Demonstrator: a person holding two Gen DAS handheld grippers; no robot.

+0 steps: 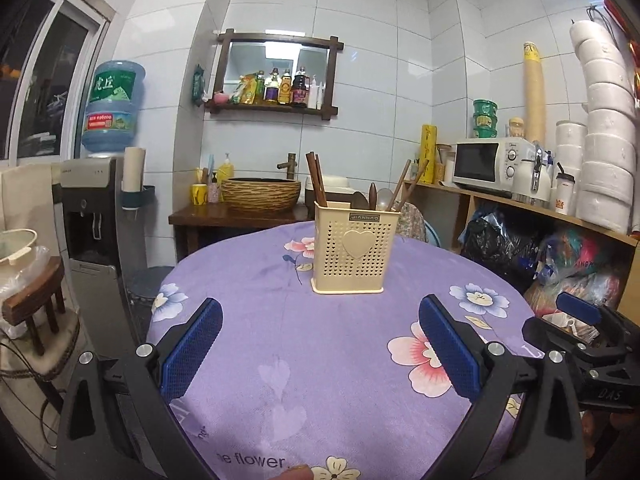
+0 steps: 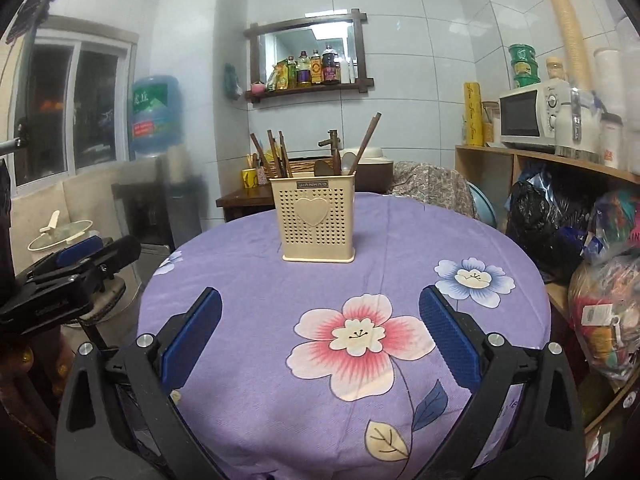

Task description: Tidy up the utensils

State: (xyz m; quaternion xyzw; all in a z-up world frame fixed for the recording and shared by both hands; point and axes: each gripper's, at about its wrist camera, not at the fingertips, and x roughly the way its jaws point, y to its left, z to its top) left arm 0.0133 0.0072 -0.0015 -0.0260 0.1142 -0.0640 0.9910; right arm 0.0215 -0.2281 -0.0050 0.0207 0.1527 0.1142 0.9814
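- Near the far side of a round tabletop [image 2: 500, 240] covered in a purple floral cloth stands a cream perforated utensil holder [image 1: 353, 247], upright, with a raised heart on its front.
- Dark wooden chopsticks [image 1: 316, 179] stick up from the holder's left compartment; spoons [image 1: 370, 197] and more wooden handles lean out of the right side.
- Left gripper [image 1: 320, 350] hovers over the near edge of the tabletop, its blue-padded fingers [image 1: 192, 350] spread wide with nothing between them.
- Right gripper [image 2: 320, 338] is posed the same way just beside it, fingers [image 2: 450, 336] wide apart and empty, above a large pink flower print.
- Each gripper shows at the edge of the other's view.
- Nothing lies on the cloth between the grippers and the holder.
- Behind the tabletop, a woven basin [image 1: 261, 194] with a faucet sits on a dark wooden stand against a white tiled wall.
- Above it hangs a wood-framed mirror shelf [image 1: 276, 74] lined with bottles.
- To the left stands a water dispenser [image 1: 94, 208] with a blue jug on top.
- To the right, a wooden shelf carries a white microwave [image 1: 490, 166], stacked white containers and paper cups, with plastic bags [image 2: 560, 224] stuffed below.
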